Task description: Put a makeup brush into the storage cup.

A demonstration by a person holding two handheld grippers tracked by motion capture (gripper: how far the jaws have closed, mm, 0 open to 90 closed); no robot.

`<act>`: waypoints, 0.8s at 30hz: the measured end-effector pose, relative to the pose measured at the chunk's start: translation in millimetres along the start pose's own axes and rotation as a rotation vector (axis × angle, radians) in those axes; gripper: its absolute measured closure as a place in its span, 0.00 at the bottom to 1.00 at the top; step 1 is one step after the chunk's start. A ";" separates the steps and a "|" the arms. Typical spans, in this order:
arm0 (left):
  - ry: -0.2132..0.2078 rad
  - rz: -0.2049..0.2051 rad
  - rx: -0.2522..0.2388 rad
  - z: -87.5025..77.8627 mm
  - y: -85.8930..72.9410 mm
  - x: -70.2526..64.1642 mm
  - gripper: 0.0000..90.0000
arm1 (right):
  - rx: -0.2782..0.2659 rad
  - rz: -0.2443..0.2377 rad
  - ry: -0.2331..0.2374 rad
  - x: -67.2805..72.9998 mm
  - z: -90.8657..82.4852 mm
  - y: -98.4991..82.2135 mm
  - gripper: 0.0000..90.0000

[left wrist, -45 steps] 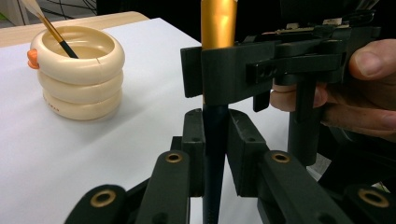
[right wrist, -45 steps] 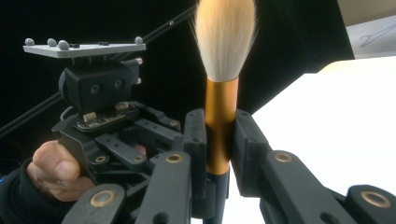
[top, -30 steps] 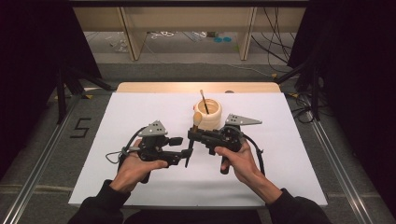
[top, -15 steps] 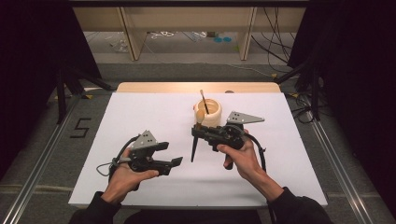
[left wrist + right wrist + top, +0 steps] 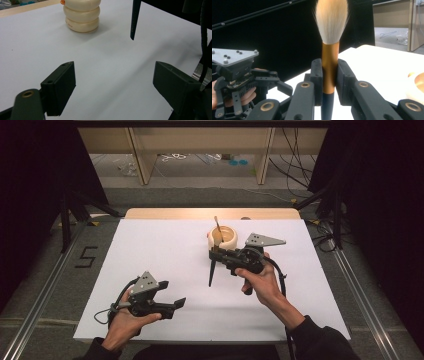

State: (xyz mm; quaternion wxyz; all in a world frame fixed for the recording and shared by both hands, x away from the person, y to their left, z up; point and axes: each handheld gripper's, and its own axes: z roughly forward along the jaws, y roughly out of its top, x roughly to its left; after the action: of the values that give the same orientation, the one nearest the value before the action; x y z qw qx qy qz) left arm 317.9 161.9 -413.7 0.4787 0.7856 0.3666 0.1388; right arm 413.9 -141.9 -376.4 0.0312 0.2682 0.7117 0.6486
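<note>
We clamp brush (image 5: 330, 57) in right gripper (image 5: 329, 82) near holder (image 5: 223, 237) | left gripper (image 5: 113, 82) near-left, jaws just spread wide, empty

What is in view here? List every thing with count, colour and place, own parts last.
Brush: one, pale bristles, copper collar, dark handle; clamped in the right gripper, handle tip down.
Holder: one, cream, ribbed; far middle of the sheet, a thin stick standing in it.
Sheet: one, white; covering the table.
Table edge: one, light wood; far side.
Left gripper: one, black; near left, jaws apart after just opening, nothing between them.
Right gripper: one, black; beside the holder.
Hands: two, bottom.
</note>
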 end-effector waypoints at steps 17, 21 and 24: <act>0.042 0.031 -0.011 -7.9 -19.4 -4.3 0.19 | 0.006 -0.027 -0.053 -15.0 -3.5 13.1 0.86; 0.047 0.031 -0.015 -9.3 -21.6 -5.4 0.19 | -0.001 -0.022 -0.061 -19.0 -3.7 17.1 0.86; 0.045 0.033 -0.022 -10.1 -22.9 -6.9 0.19 | 0.005 -0.028 -0.073 -21.9 -3.1 19.2 0.86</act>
State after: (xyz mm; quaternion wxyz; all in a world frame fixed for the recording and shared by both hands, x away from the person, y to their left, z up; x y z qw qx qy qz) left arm 297.3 169.8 -427.3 0.4765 0.7830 0.3628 0.1681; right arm 437.9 -153.7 -364.5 0.0657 0.2817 0.7153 0.6362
